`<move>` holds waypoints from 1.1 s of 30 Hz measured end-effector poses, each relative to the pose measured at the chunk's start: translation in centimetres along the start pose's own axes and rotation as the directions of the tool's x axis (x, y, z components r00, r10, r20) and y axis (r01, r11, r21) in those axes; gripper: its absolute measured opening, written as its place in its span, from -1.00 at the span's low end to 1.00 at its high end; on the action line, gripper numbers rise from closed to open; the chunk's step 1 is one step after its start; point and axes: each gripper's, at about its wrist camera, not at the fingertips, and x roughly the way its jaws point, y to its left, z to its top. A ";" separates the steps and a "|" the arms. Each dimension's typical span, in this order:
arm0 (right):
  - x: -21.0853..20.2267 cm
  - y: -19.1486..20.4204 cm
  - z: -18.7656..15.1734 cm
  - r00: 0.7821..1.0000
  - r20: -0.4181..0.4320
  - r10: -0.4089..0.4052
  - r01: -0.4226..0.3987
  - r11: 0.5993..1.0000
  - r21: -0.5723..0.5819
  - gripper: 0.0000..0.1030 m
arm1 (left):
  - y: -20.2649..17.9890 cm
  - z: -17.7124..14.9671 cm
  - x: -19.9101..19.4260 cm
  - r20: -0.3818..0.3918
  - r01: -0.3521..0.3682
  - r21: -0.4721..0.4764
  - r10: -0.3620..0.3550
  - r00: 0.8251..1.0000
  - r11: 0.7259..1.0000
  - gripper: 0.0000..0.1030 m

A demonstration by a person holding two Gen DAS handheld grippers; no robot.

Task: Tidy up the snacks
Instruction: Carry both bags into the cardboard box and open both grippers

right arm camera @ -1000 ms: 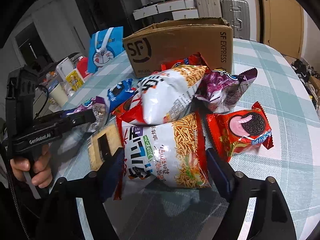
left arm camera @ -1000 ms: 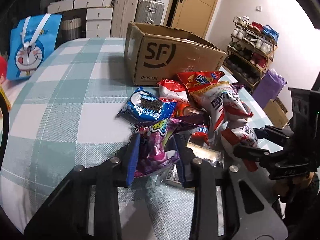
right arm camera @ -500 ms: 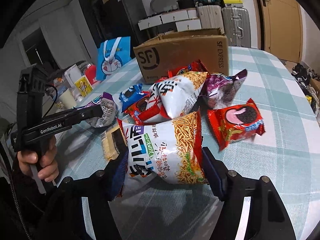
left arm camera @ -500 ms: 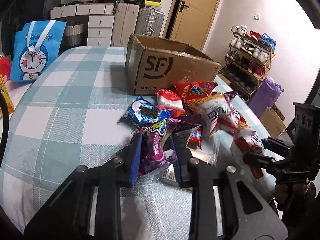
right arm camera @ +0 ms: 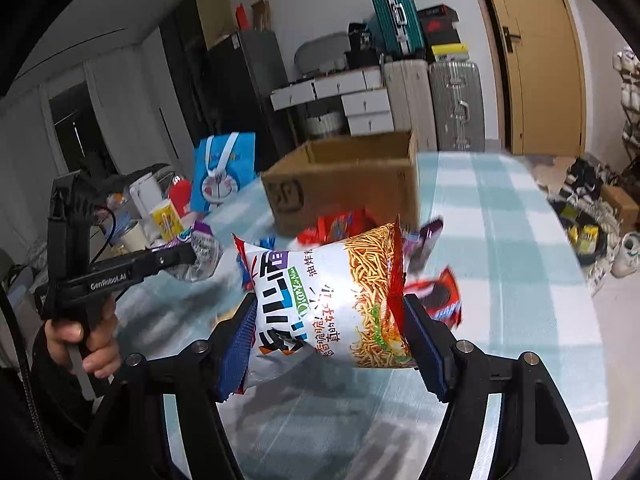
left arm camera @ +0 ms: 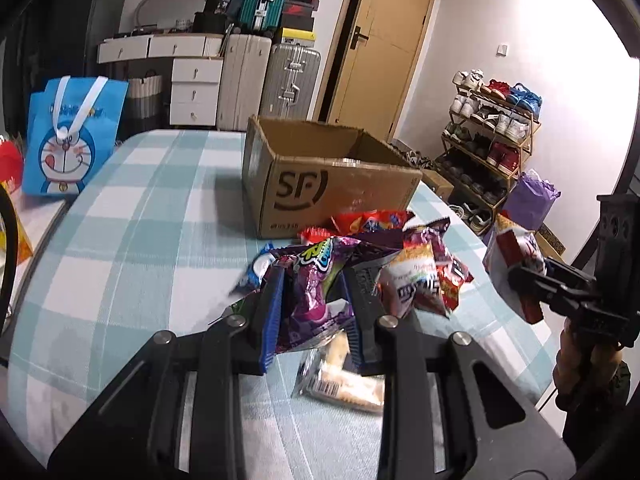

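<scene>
Above a round table (left arm camera: 120,248) in teal-and-white check cloth, the left gripper (left arm camera: 314,312) clenches a crinkled purple foil snack bag (left arm camera: 312,292), its long axis running up and away. To the right, the right gripper (right arm camera: 332,344) clamps a white crispy-noodle packet (right arm camera: 324,300) lying crosswise between the pads, clear of the cloth. Beyond the remaining snack pile (left arm camera: 412,272) stands an open brown cardboard box (left arm camera: 320,192).

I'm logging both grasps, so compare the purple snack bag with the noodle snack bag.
The purple snack bag is dark, crumpled and pinched narrow in the left tongs; the noodle snack bag is white and red, puffed and spans wider-set right tongs. Both are gripped, clear of the checked tablecloth.
</scene>
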 end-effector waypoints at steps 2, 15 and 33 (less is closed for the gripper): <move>0.0 -0.1 0.7 1.000 0.015 -0.008 0.008 1.000 0.001 0.38 | -0.2 0.7 -0.1 0.012 -0.005 0.004 0.005 1.000 1.000 -0.52; 2.0 -1.6 6.8 0.996 0.083 -0.020 0.017 0.999 0.034 0.39 | -0.3 7.0 1.8 0.075 -0.003 -0.018 0.005 0.997 1.000 -0.51; 8.1 -4.7 14.3 0.995 0.094 -0.025 0.018 0.997 0.075 0.40 | -1.0 14.1 8.2 0.082 -0.012 0.003 0.012 0.997 1.000 -0.51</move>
